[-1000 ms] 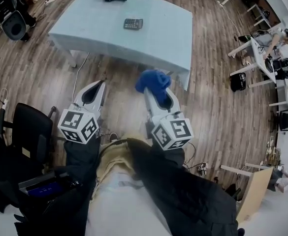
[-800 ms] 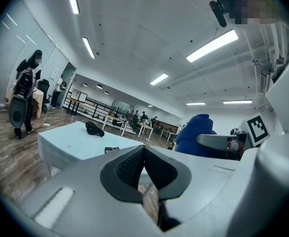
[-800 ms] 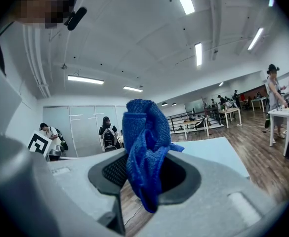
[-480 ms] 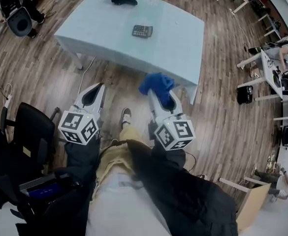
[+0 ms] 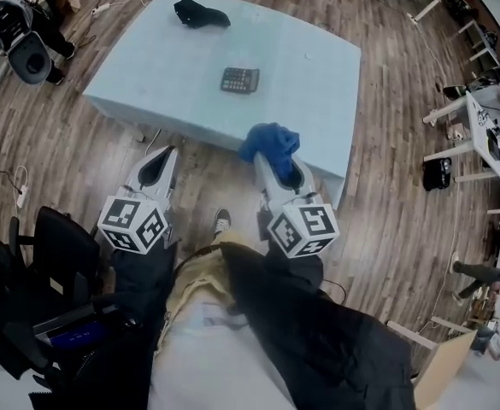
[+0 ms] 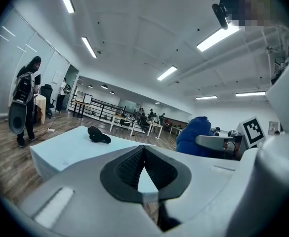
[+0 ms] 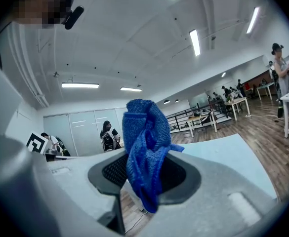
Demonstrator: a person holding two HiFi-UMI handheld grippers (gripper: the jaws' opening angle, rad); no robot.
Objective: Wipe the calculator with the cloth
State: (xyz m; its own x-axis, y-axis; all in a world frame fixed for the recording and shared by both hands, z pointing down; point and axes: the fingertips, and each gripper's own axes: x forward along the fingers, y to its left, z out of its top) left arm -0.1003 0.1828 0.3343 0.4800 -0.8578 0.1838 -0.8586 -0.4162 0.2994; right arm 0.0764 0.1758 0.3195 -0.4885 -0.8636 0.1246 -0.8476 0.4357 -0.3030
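Note:
A dark calculator [image 5: 240, 79] lies flat on the pale blue table [image 5: 318, 67], near its middle. My right gripper [image 5: 274, 162] is shut on a bunched blue cloth [image 5: 269, 142], held over the table's near edge and short of the calculator. In the right gripper view the cloth [image 7: 145, 142] sticks up between the jaws and hides the calculator. My left gripper [image 5: 166, 154] hovers over the floor just before the table, shut and holding nothing. In the left gripper view its tips [image 6: 144, 148] meet, with the cloth [image 6: 192, 135] off to the right.
A black object [image 5: 200, 12] lies at the table's far left, also seen as a black object [image 6: 99, 135] in the left gripper view. A black chair [image 5: 53, 246] stands at my left, bags [image 5: 19, 32] at far left. Desks [image 5: 489, 118] line the right. A person with a backpack [image 6: 24, 102] stands left.
The table has come nearer as the person stepped forward; the right gripper with the cloth now reaches its near edge. Both grippers keep their pose and hold.

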